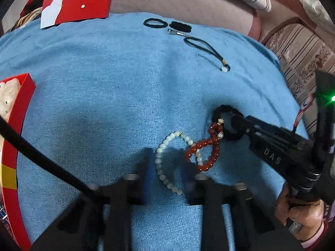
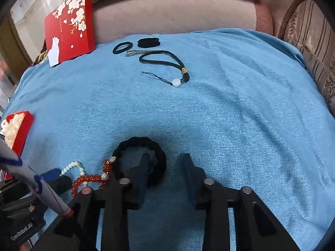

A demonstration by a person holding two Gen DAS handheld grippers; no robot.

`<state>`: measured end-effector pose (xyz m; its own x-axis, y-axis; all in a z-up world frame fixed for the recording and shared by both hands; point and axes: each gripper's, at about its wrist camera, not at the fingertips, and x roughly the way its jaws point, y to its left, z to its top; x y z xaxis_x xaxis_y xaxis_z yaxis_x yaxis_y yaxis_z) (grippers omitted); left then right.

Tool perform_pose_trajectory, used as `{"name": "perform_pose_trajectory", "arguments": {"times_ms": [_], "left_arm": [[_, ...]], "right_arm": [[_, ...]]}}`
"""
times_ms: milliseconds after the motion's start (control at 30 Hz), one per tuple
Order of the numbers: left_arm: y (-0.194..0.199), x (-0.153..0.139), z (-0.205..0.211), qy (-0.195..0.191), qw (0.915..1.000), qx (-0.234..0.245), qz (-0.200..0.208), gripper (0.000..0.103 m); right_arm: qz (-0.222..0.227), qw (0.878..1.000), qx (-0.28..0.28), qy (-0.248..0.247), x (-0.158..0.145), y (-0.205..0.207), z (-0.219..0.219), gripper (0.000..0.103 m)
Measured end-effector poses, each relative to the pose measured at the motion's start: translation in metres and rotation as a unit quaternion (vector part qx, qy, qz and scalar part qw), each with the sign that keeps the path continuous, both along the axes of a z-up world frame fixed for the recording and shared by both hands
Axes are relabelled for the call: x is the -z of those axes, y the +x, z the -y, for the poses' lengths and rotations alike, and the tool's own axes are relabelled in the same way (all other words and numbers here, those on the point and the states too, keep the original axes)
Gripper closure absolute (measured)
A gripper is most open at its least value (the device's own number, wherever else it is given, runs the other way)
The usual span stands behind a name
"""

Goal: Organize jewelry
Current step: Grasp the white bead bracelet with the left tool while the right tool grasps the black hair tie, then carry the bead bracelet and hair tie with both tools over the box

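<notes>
Left hand-held gripper (image 1: 167,163) open astride pale bracelet (image 1: 165,167) | right hand-held gripper (image 2: 165,167) open, finger inside black braid (image 2: 140,144)

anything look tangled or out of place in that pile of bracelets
Yes. The red bead bracelet lies twisted in a figure eight across the pale bead bracelet, and it runs up against the black braided band. Nothing looks broken.

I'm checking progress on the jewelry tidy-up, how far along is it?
Early. Nothing looks boxed: the red tray shows only padding. In hand: right gripper, open, has one finger through the black braided bracelet. Left: red and white bead bracelets, hair ties, cord charm.
</notes>
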<state>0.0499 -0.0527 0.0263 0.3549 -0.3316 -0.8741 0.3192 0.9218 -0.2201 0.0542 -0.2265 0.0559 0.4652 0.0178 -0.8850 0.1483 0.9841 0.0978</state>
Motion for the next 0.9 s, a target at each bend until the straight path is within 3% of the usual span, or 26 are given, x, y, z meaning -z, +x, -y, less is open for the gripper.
{"name": "perform_pose_trajectory", "arguments": {"times_ms": [33,67,133,433,667,900], "left_arm": [[0.0,0.001,0.0,0.0,1.0,0.0,0.001,0.098],[-0.001,0.0,-0.002,-0.001,1.0,-0.001,0.001,0.098],[-0.003,-0.004,-0.006,-0.004,1.0,-0.006,-0.005,0.098],[-0.038,-0.026,-0.061,-0.023,0.9994,-0.027,0.005,0.098],[-0.073,-0.018,-0.093,-0.041,0.9986,-0.033,-0.005,0.098],[-0.075,-0.007,-0.093,-0.031,0.9986,-0.042,-0.006,0.098]], "right_arm": [[0.0,1.0,0.004,-0.002,0.0,0.0,0.001,0.088],[-0.001,1.0,0.006,0.0,0.0,0.0,0.003,0.092],[-0.002,1.0,0.014,0.011,-0.001,-0.001,0.008,0.094],[0.004,0.997,0.055,0.053,-0.019,-0.056,0.042,0.094],[-0.005,0.994,0.052,0.096,-0.022,-0.114,0.046,0.094],[0.0,0.997,0.038,0.074,-0.018,-0.123,0.03,0.091]]}}
